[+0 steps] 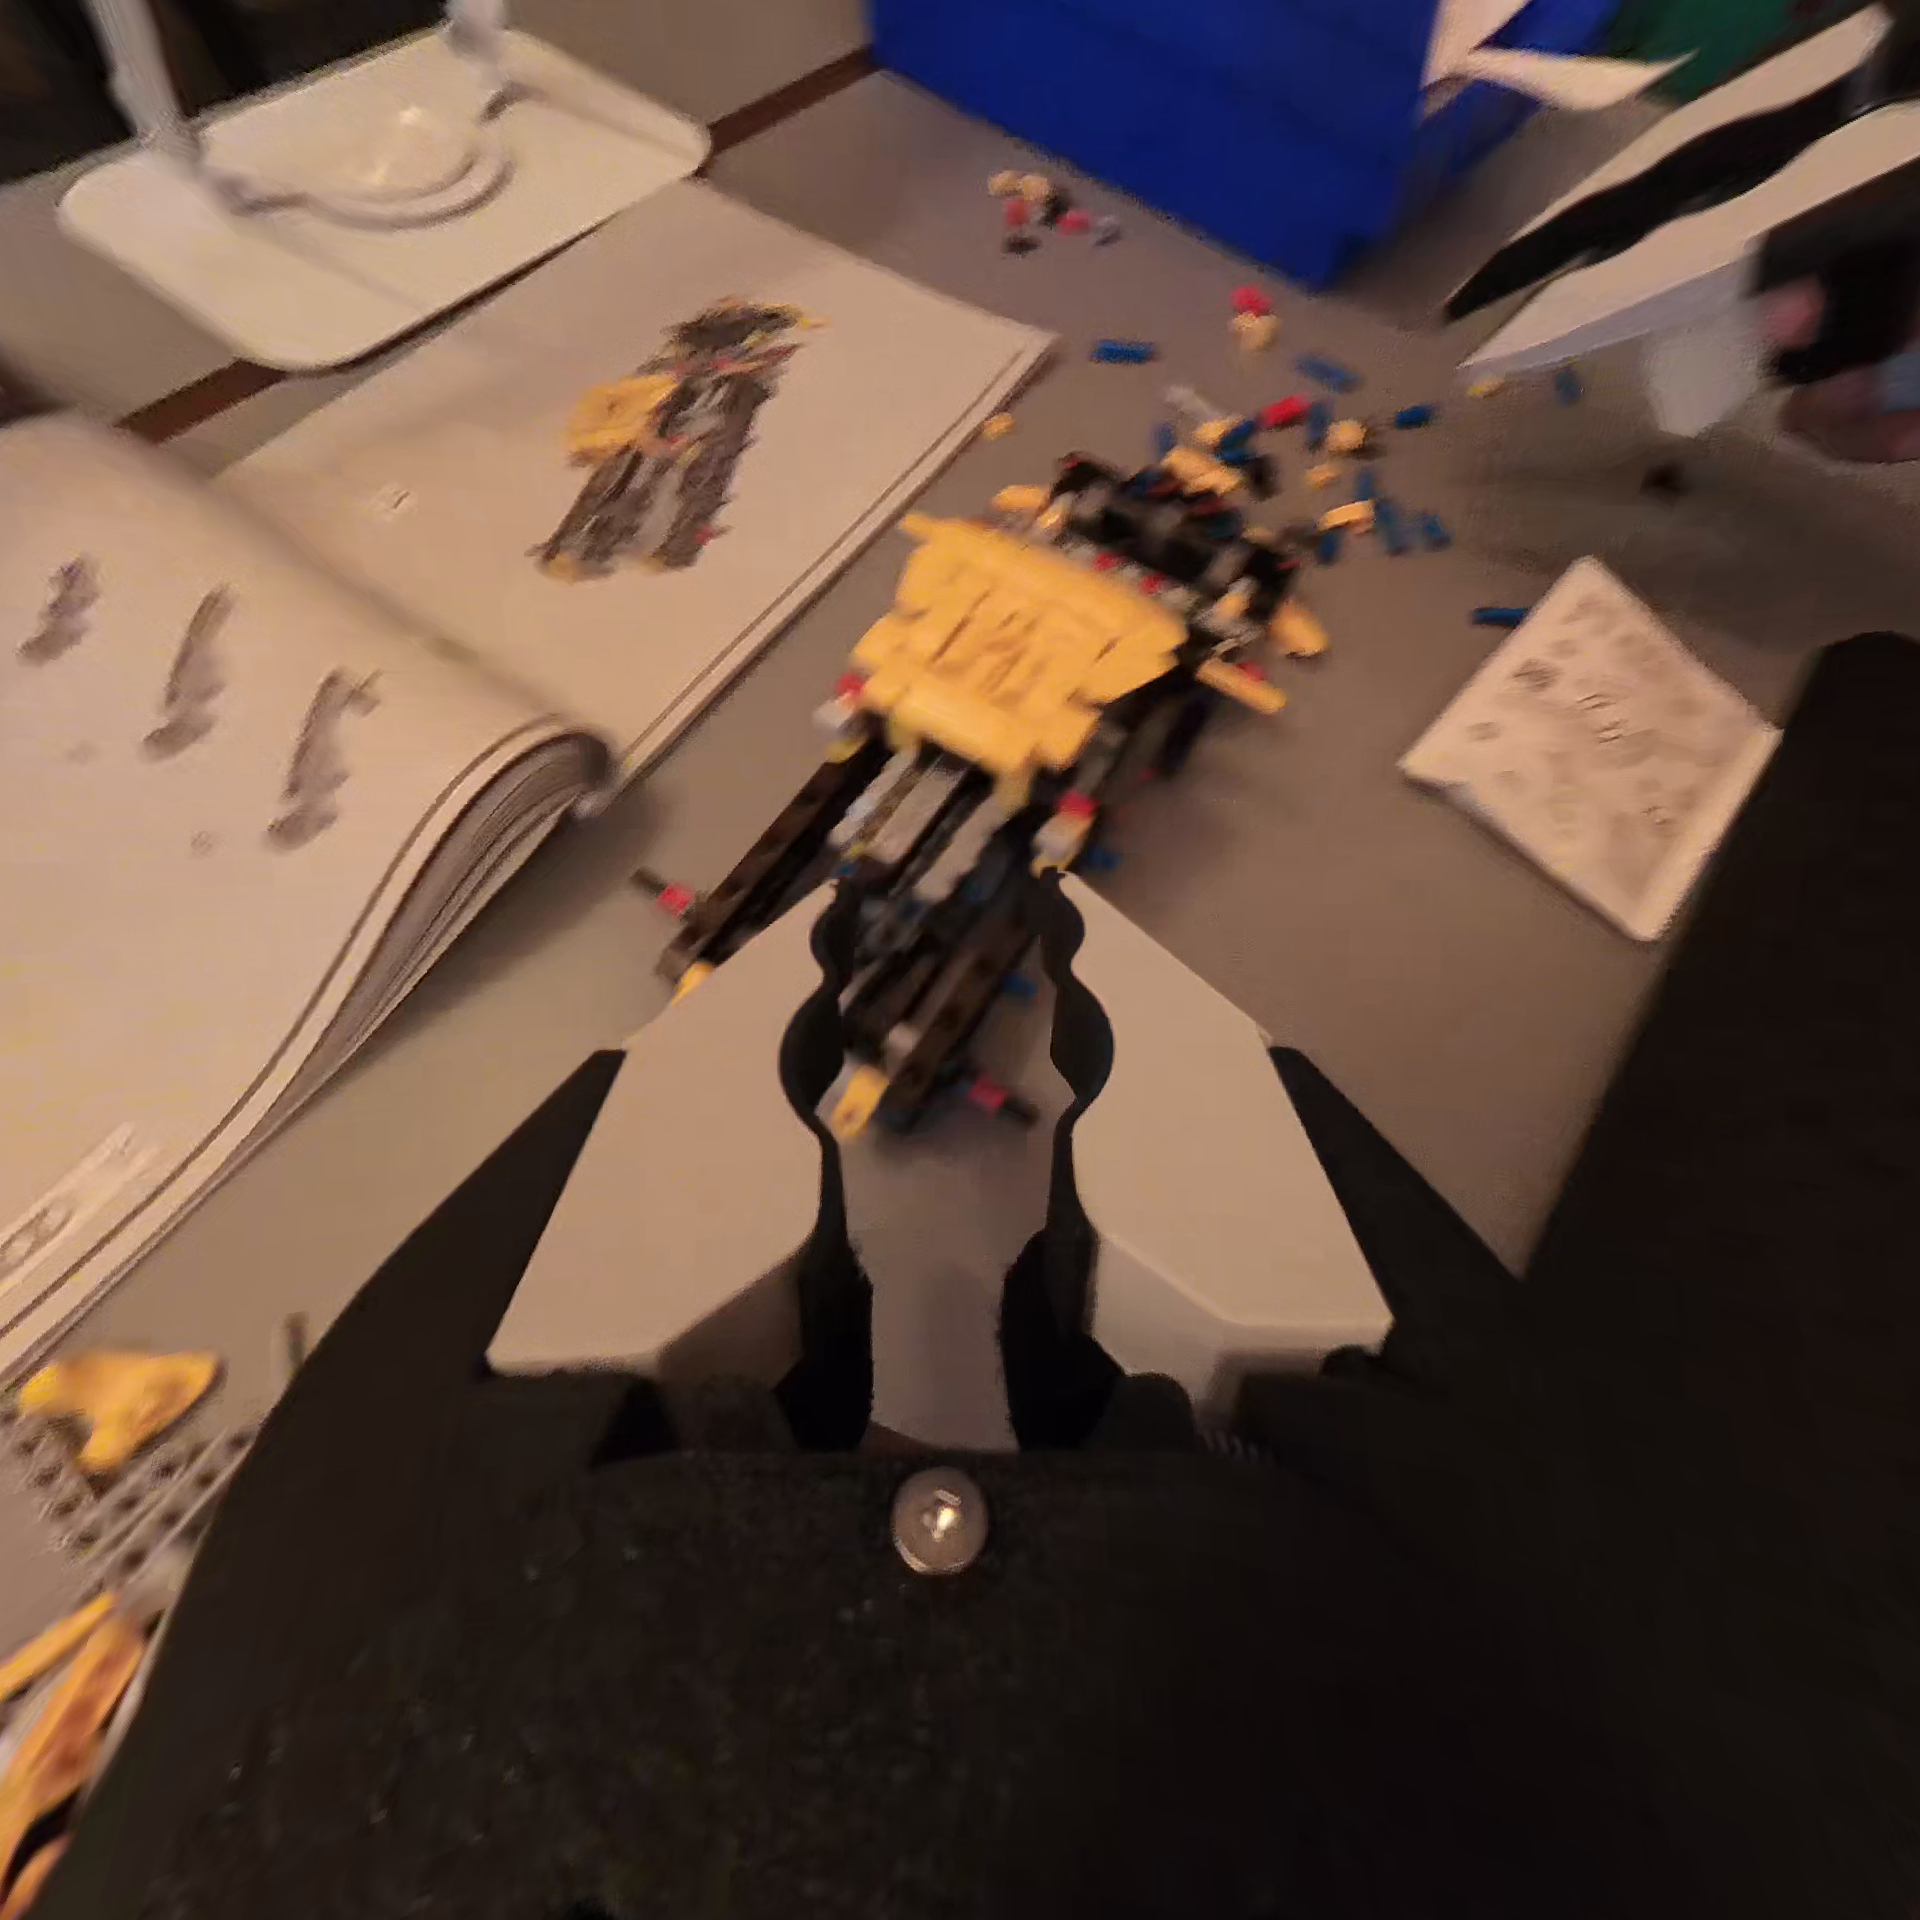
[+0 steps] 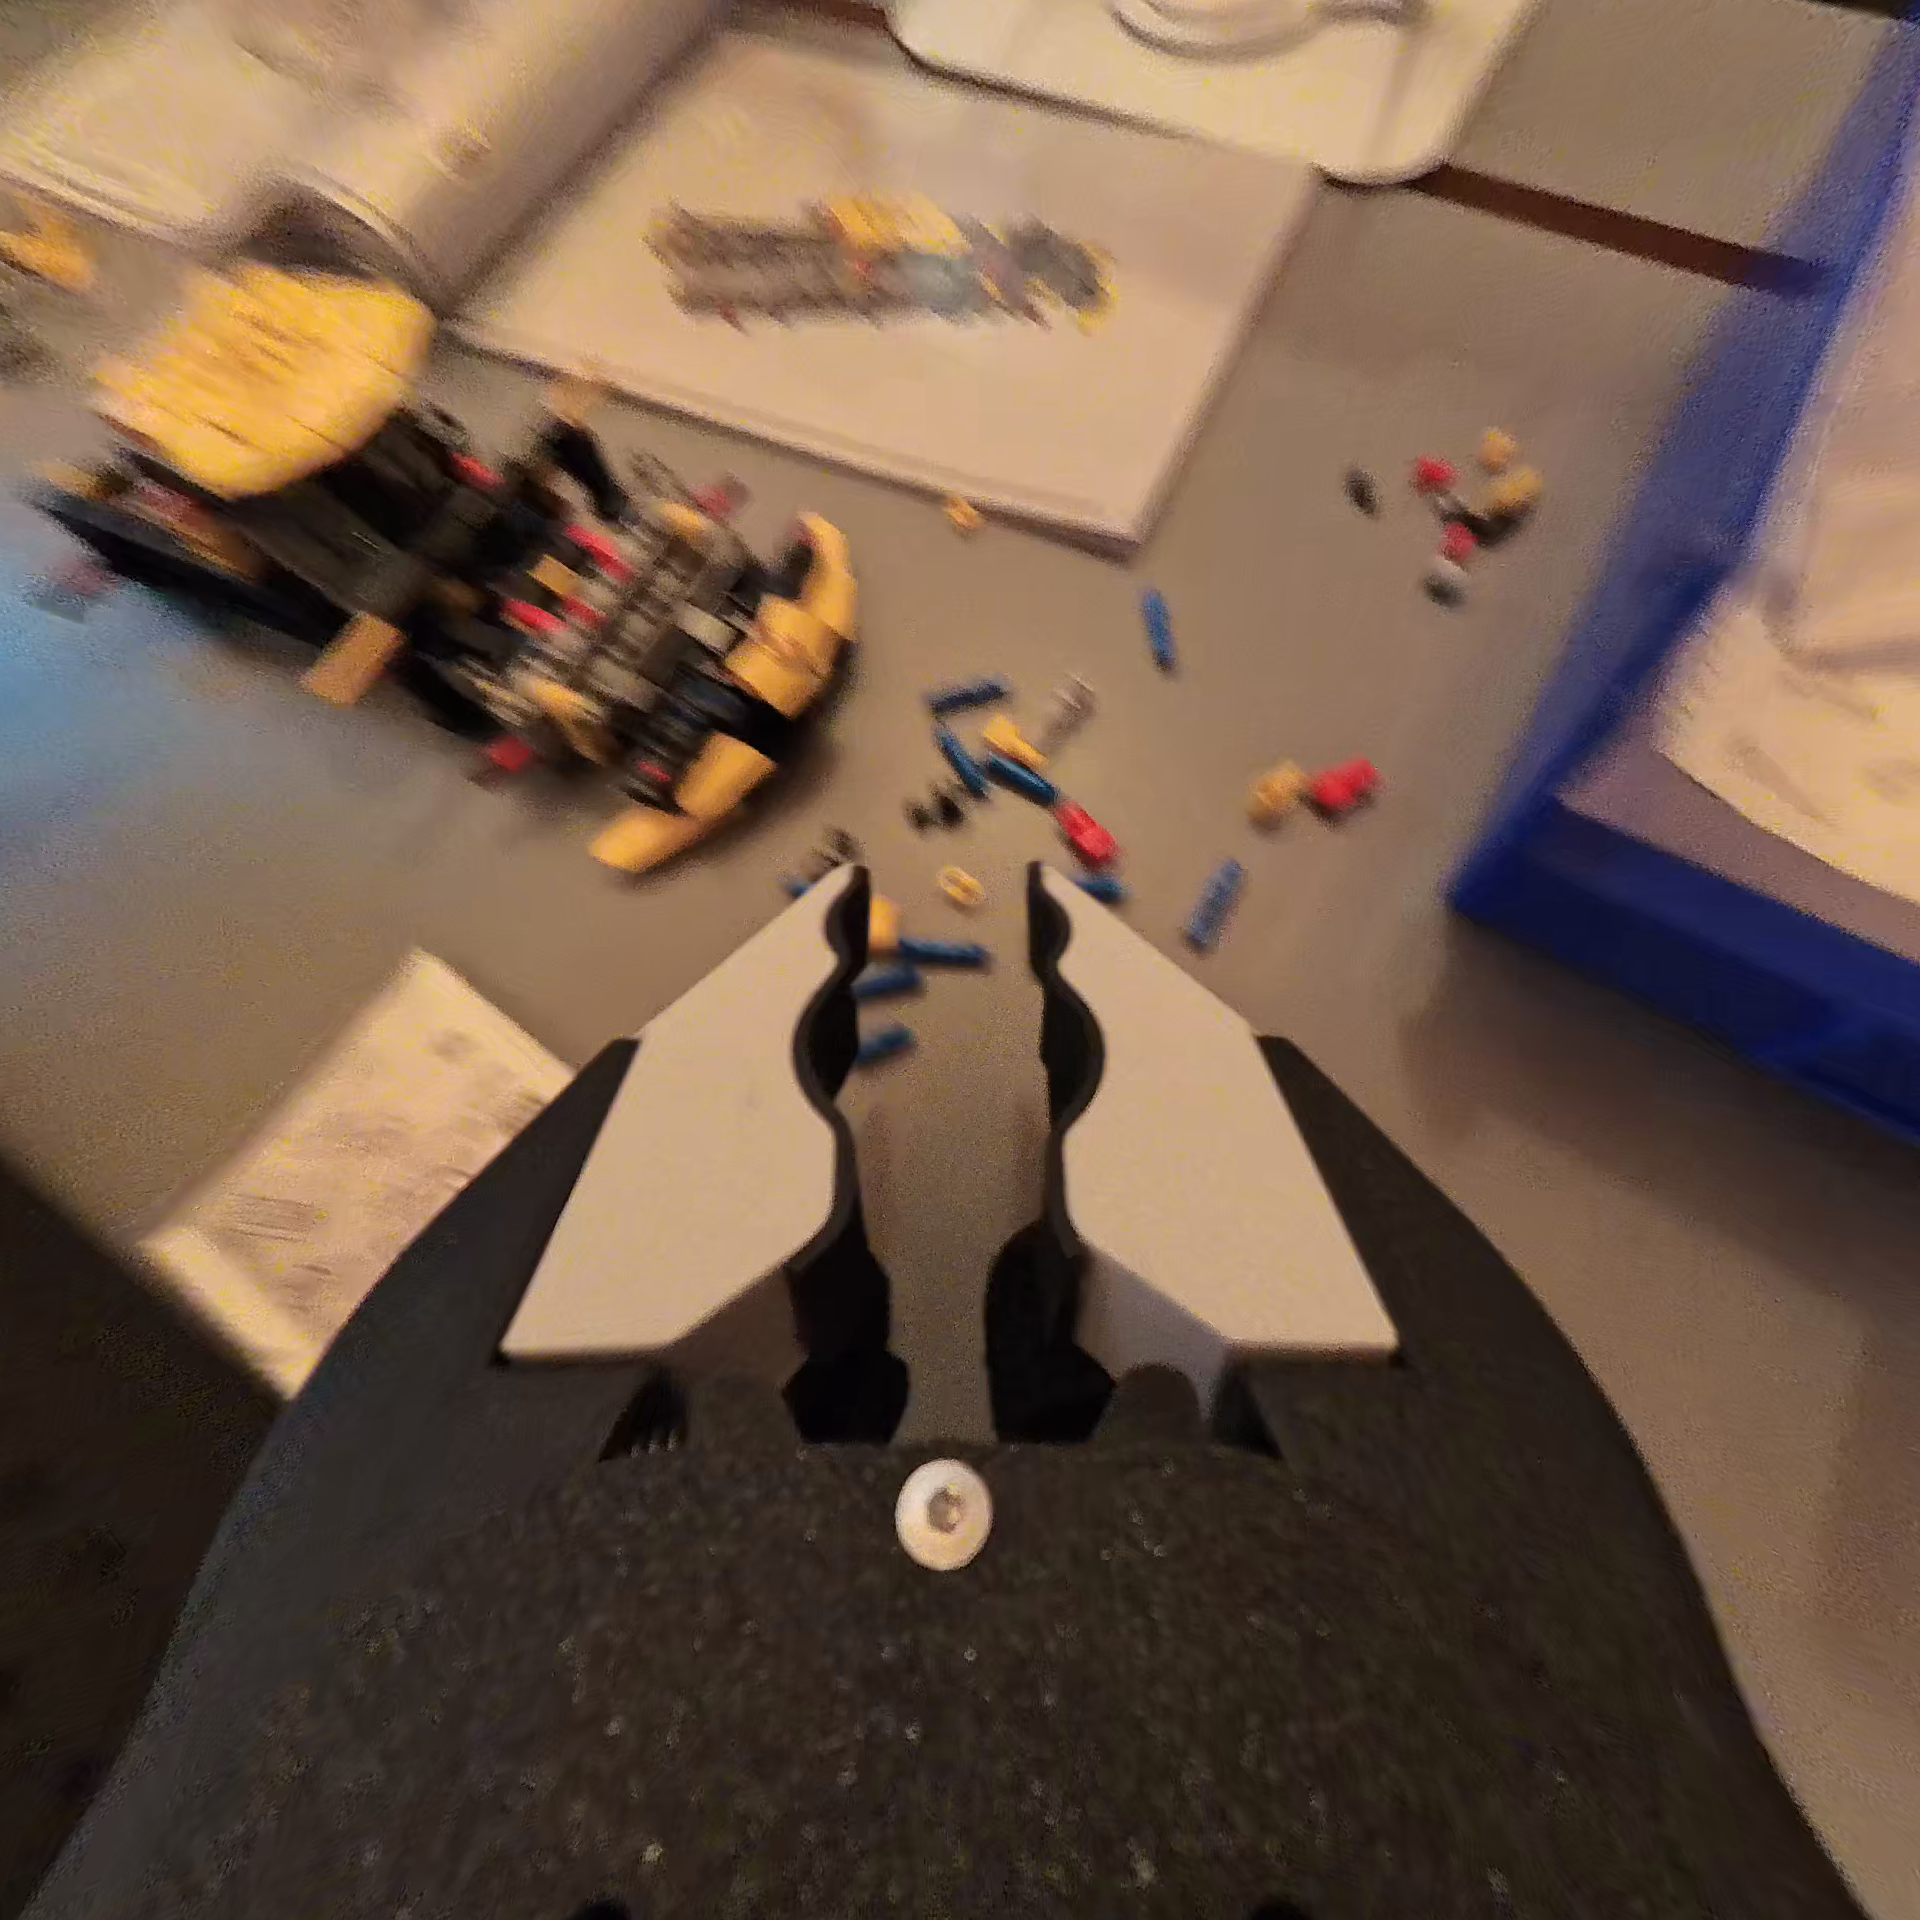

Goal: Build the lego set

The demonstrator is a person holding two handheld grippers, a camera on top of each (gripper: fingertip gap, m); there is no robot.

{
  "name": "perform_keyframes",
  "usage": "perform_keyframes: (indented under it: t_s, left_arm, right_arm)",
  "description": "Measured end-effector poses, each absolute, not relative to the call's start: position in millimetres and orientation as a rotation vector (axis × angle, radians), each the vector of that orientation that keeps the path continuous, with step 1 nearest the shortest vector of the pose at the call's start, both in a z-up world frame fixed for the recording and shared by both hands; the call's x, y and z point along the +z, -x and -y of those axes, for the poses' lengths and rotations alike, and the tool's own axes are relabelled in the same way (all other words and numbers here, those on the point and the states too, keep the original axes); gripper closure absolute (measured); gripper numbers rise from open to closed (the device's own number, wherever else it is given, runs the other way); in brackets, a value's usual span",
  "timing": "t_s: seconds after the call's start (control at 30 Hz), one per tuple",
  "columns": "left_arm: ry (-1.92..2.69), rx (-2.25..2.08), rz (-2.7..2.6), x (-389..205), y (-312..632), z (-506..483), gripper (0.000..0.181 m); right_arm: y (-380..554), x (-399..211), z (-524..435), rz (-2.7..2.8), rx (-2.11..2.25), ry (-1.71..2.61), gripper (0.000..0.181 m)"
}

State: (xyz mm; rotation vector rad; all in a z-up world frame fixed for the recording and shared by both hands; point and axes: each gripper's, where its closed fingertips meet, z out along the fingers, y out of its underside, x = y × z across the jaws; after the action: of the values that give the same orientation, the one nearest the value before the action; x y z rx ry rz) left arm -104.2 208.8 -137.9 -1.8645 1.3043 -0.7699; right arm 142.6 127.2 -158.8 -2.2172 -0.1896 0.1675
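Chassis (image 1: 1039,665) stands half-built on the table—yellow hood on, loose pins (image 2: 1039,790) scattered beside it. Left gripper (image 1: 940,894) gapes above its rear; right gripper (image 2: 948,883) hovers open, empty—much remains, I judge.

Model (image 1: 1018,665) on table (image 1: 1299,935), booklet (image 1: 416,582) left, loose pieces (image 1: 1340,457) seemingly behind.

A grey counter (image 1: 1299,935) is carrying everything. Lying on it are an open instruction book (image 1: 436,582), a half-built yellow and black lego model (image 1: 997,707), and loose small pieces (image 2: 1039,769) in blue, red, yellow and black, scattering between the model and a blue bin (image 2: 1704,727). A white tray (image 1: 343,208) is sitting beyond the book, and a small printed sheet (image 1: 1590,748) is lying near the model.
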Motion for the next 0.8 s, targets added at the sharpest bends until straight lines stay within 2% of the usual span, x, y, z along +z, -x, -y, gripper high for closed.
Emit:
perform_keyframes:
  t_s: [0.1,0.13,0.27,0.33,0.37,0.63,0.8]
  left_arm:
    - [1.938,-0.792,-1.212,-153.5,128.9,-225.0,0.134]
    - [1.945,-0.795,-1.207,-159.6,131.9,-224.9,0.130]
    - [2.011,-0.686,-1.323,-194.5,136.4,-214.2,0.123]
    - [2.038,-0.786,-1.293,-194.3,128.5,-204.1,0.122]
    - [2.050,-0.791,-1.282,-195.0,128.2,-202.6,0.123]
    - [2.116,-0.723,-1.210,-196.3,172.0,-203.1,0.123]
    - [2.102,-0.761,-1.113,-181.2,179.3,-208.9,0.123]
  right_arm:
    - [-89.9,-151.8,-153.2,0.228,0.470,2.160,0.108]
    - [-79.6,-157.1,-159.9,0.242,0.529,2.178,0.105]
    - [-70.9,-187.3,-176.9,0.291,0.535,2.301,0.105]
    - [-58.3,-192.4,-175.0,0.341,0.613,2.334,0.110]
    - [-54.4,-191.1,-176.6,0.323,0.635,2.335,0.103]
    - [-13.6,-188.6,-177.5,0.405,0.719,2.336,0.111]
    - [-83.9,-168.5,-201.6,0.321,0.388,2.329,0.126]
